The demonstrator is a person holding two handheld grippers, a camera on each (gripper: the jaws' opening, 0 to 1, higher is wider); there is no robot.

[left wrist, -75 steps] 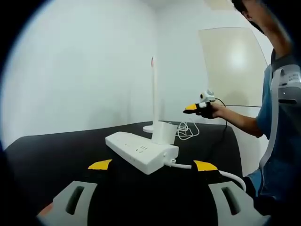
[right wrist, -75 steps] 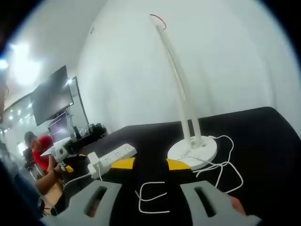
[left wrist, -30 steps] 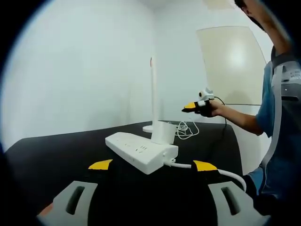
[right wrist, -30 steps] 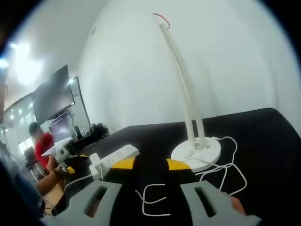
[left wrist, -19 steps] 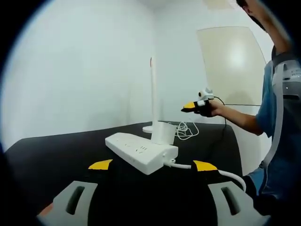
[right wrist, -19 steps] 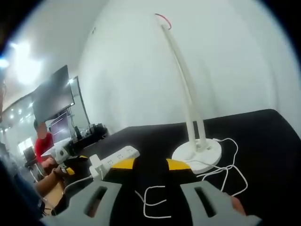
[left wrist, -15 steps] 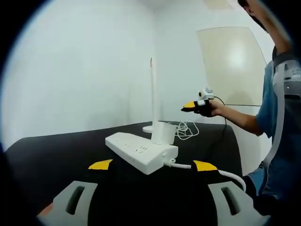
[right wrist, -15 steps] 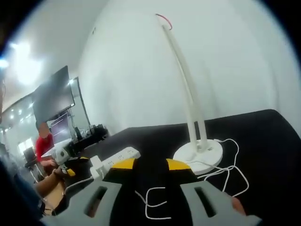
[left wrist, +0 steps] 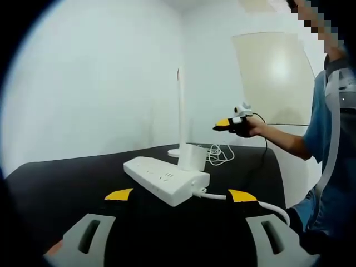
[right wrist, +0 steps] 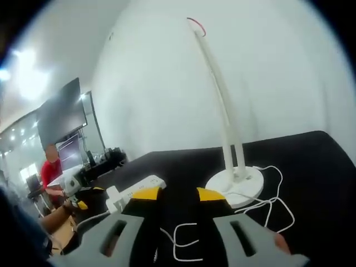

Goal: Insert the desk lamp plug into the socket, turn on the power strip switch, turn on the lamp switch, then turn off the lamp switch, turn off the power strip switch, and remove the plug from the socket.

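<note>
The power strip (left wrist: 165, 180) lies flat on the black table (left wrist: 61, 183). A white plug block (left wrist: 192, 158) stands on top of the strip at the end nearest the lamp, so the plug looks to be in the socket already. I cannot see whether the strip's switch is on. The strip's own thick cable (left wrist: 245, 199) runs off from that same end.

The desk lamp (right wrist: 222, 122) stands past the far end of the strip, with its round base (right wrist: 236, 183) flat on the table. Its thin cord (right wrist: 267, 206) lies in loose loops beside the base, on the side away from the strip. No light shows from the lamp, so I think turning on the lamp is the step in hand.

Your left gripper (left wrist: 181, 195) waits low, just in front of the strip. Its jaws stand wide apart and hold nothing. Your right gripper (right wrist: 178, 194) is up in the air near the lamp base. Its jaws are apart too, and they are empty.

To do this well, bring your right gripper down slowly toward the base. Find the switch first, because I cannot spot it from here. Press softly with one tip. Stay clear of the loose cord, so you do not drag the lamp.
</note>
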